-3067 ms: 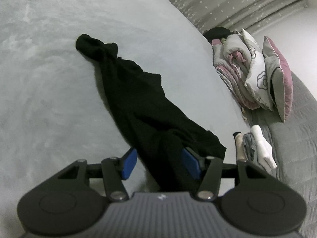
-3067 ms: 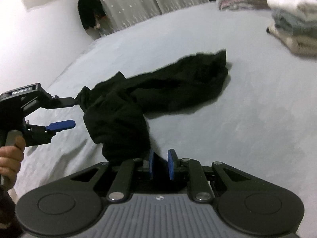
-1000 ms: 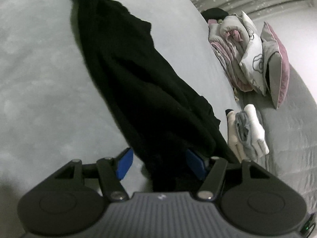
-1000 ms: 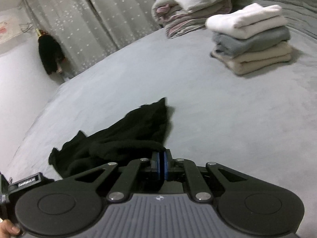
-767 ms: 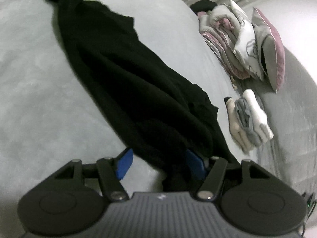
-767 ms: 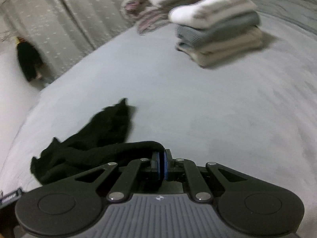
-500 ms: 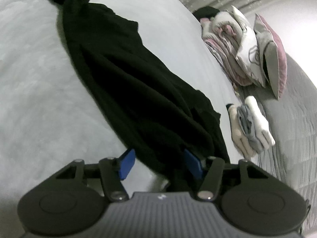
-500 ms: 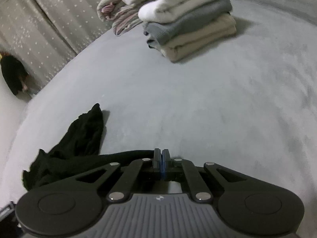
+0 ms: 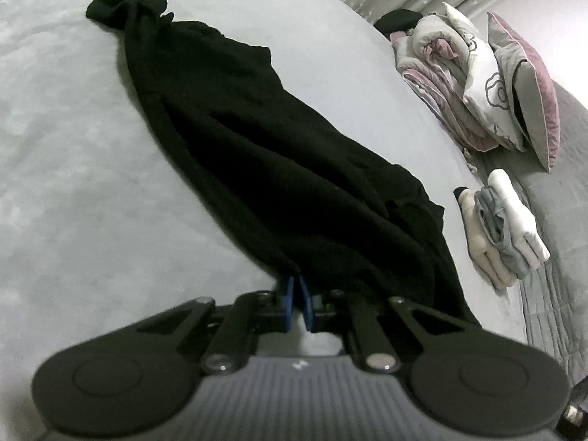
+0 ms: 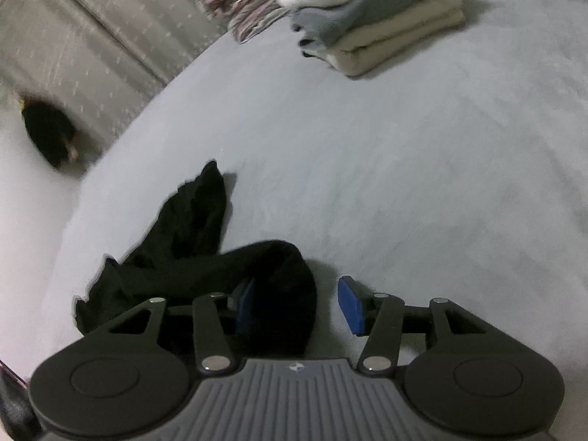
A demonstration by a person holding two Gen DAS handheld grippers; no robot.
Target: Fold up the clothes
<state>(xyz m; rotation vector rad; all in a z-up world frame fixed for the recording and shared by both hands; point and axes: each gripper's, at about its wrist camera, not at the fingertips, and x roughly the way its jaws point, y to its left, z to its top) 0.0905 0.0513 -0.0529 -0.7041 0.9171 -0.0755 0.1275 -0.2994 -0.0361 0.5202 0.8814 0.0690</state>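
A long black garment (image 9: 264, 147) lies stretched out on the grey bed (image 9: 73, 183), bunched at its far end. My left gripper (image 9: 298, 303) is shut on the garment's near edge, blue pads pressed together with cloth between them. In the right wrist view the same black garment (image 10: 191, 253) lies crumpled at the lower left, and a fold of it rests between the spread blue pads of my right gripper (image 10: 299, 303), which is open. The part of the cloth under that gripper's body is hidden.
A stack of folded white, grey and beige clothes (image 9: 499, 228) (image 10: 371, 14) sits on the bed to the right. Rolled bedding and pillows (image 9: 477, 84) lie beyond it. Spotted curtains (image 10: 92, 36) hang behind, with a dark object (image 10: 47, 134) by the wall.
My left gripper has shut on the garment's near edge. My right gripper, shut on the cloth half a second ago, has opened and let it drop onto the bed.
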